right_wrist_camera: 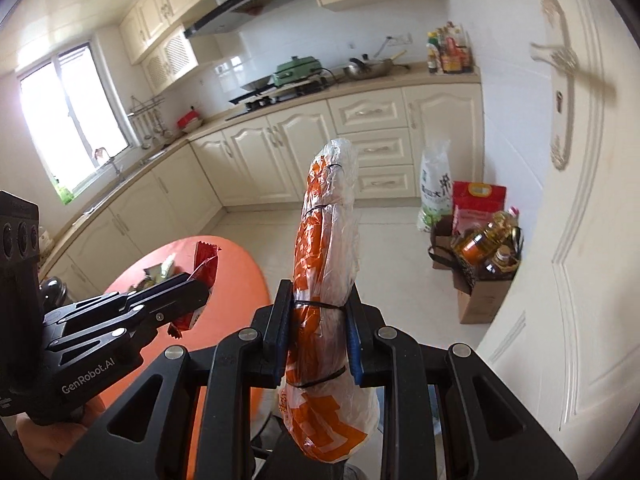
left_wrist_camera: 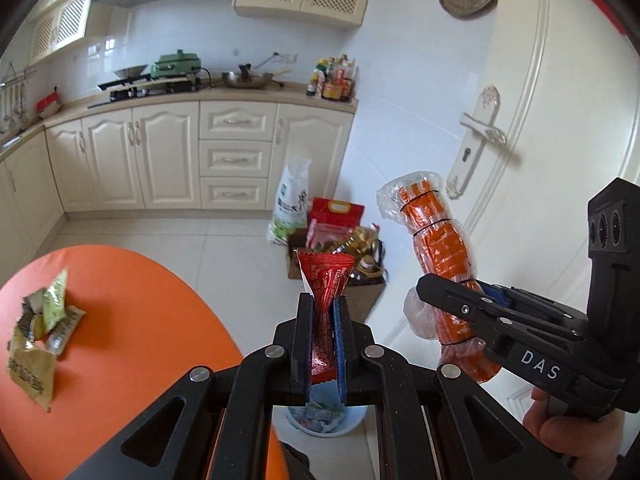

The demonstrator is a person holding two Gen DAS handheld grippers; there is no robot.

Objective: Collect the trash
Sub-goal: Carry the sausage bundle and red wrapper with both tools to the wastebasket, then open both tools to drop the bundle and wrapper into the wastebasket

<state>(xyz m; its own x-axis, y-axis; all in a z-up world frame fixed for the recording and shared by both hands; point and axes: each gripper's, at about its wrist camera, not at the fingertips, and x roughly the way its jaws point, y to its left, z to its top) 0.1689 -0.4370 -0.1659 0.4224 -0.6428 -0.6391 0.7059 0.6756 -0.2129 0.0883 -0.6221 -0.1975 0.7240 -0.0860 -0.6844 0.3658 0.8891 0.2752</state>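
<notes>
My left gripper (left_wrist_camera: 323, 304) is shut on a red snack wrapper (left_wrist_camera: 326, 280), which stands up between its pads above the floor, past the orange table's edge. Straight below it a light blue trash bin (left_wrist_camera: 352, 420) with scraps inside shows between the jaws. My right gripper (right_wrist_camera: 318, 300) is shut on a rolled orange-and-clear plastic package (right_wrist_camera: 326, 240) tied with black bands. In the left wrist view that package (left_wrist_camera: 440, 248) and the right gripper (left_wrist_camera: 448, 288) hang to the right. The right wrist view shows the left gripper (right_wrist_camera: 196, 288) with the red wrapper (right_wrist_camera: 204, 268) at the left.
Several crumpled green and tan wrappers (left_wrist_camera: 40, 332) lie on the round orange table (left_wrist_camera: 132, 320). A cardboard box with oil bottles (left_wrist_camera: 360, 264), a red bag and a white rice sack (left_wrist_camera: 290, 200) stand by the cabinets. A white door (left_wrist_camera: 540, 120) is at the right.
</notes>
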